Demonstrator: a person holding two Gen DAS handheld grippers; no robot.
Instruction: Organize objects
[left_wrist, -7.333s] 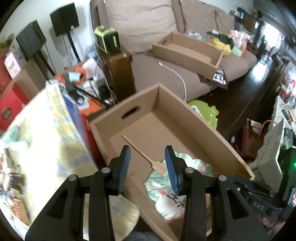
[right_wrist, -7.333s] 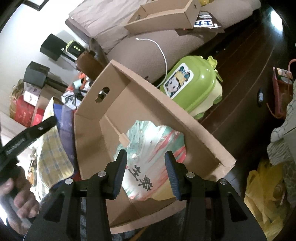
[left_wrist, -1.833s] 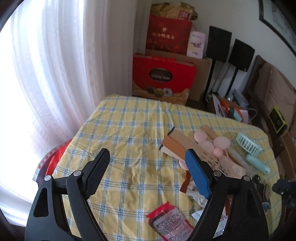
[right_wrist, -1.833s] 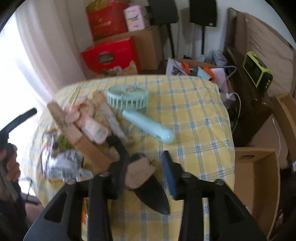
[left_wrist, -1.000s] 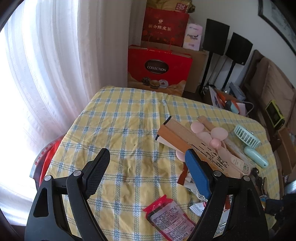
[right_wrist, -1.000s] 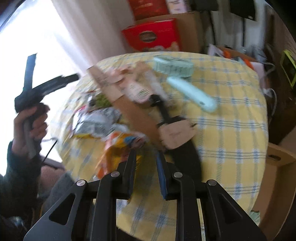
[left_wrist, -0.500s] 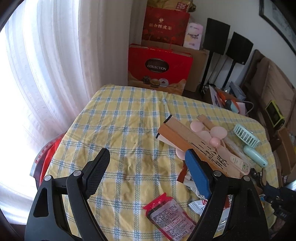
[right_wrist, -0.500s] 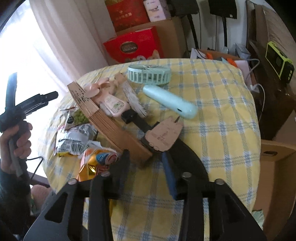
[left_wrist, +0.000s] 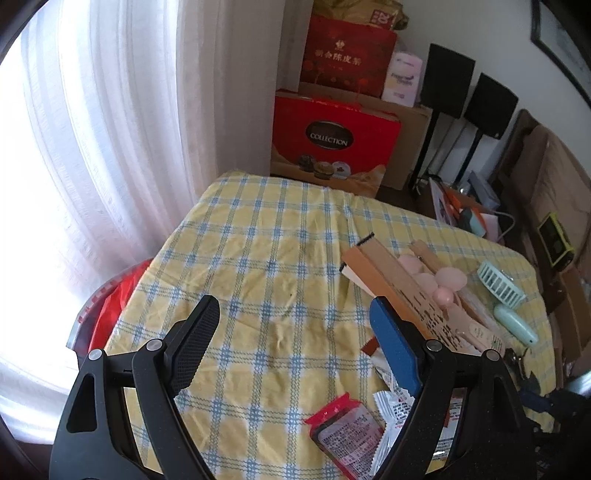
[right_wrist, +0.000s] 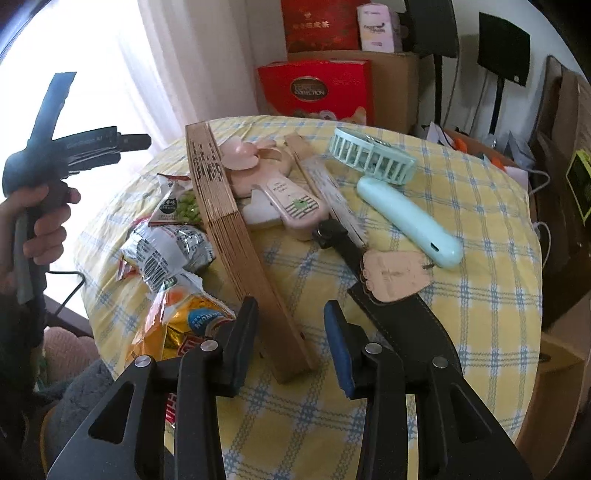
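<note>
The right hand-held gripper (right_wrist: 290, 323), jaws parted, straddles the slatted wooden folding fan's (right_wrist: 236, 236) near end.

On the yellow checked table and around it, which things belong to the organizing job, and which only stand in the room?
To organize, on the yellow checked tablecloth:
folded wooden fan
pink handheld fan
mint handheld fan
black leather sheath with a tan tag
snack packets

Just standing about:
red gift boxes
black speakers on stands
white curtain
</note>
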